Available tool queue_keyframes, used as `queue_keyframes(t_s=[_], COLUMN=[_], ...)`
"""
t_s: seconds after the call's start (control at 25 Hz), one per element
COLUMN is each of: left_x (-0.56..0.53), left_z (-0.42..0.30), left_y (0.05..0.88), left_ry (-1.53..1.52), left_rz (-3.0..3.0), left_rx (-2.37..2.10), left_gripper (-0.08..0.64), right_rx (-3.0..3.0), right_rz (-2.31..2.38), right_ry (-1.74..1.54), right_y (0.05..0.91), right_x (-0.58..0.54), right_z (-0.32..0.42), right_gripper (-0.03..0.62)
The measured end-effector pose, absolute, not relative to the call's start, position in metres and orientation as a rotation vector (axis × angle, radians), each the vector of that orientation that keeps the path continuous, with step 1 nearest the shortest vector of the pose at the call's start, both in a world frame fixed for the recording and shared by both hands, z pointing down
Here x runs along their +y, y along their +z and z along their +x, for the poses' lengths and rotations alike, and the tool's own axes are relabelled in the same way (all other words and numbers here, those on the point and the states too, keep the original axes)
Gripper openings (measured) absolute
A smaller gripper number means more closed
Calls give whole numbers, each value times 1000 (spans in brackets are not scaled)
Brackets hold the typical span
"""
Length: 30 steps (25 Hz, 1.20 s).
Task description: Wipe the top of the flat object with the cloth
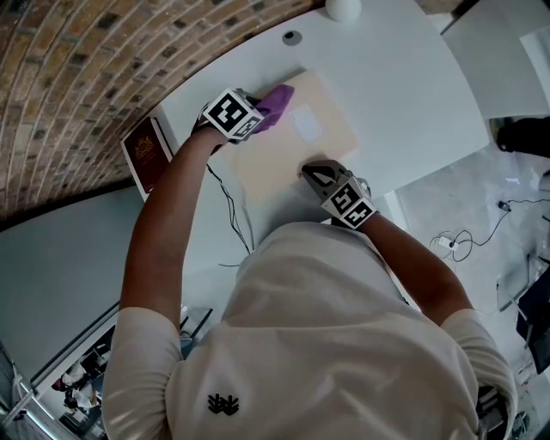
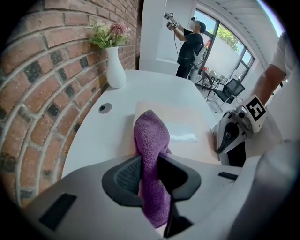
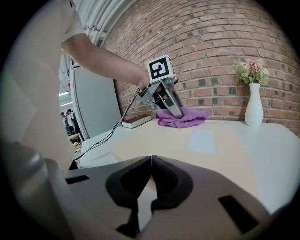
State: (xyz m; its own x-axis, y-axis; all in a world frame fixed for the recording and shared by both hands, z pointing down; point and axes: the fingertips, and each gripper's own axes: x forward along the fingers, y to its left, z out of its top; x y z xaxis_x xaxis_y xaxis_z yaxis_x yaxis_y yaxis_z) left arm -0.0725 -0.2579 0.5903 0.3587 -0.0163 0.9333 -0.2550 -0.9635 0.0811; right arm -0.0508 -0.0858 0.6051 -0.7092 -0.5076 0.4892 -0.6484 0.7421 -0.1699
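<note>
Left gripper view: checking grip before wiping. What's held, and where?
The purple cloth, pinched across its bunched middle by the left gripper; its end pokes out ahead.

From above, the vase (image 1: 344,8) is cut off by the top edge, and the person's torso (image 1: 326,344) hides the near edge of the white table (image 1: 404,94). The right gripper (image 1: 314,172) covers part of the beige board's (image 1: 284,155) near edge.
</note>
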Motion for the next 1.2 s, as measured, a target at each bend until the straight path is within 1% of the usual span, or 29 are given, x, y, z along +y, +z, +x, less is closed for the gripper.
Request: queue_keyframes(t_s=[0.32, 0.56, 0.88, 1.2], left_x=[-282, -280, -226, -149], left_z=[-81, -80, -38, 12], left_y=[589, 578, 553, 548], left_ry=[1704, 1666, 1499, 1376], left_rz=[2406, 2435, 2513, 2489], left_rx=[-372, -402, -168, 118], left_gripper=[103, 103, 103, 103], right_rx=[-2530, -2529, -2521, -2506], right_rz=[883, 881, 883, 876], right_ry=[469, 464, 449, 391], right_y=[605, 605, 609, 604], right_x=[-87, -87, -86, -85], right_z=[-51, -51, -51, -53], right_gripper=[29, 29, 29, 31])
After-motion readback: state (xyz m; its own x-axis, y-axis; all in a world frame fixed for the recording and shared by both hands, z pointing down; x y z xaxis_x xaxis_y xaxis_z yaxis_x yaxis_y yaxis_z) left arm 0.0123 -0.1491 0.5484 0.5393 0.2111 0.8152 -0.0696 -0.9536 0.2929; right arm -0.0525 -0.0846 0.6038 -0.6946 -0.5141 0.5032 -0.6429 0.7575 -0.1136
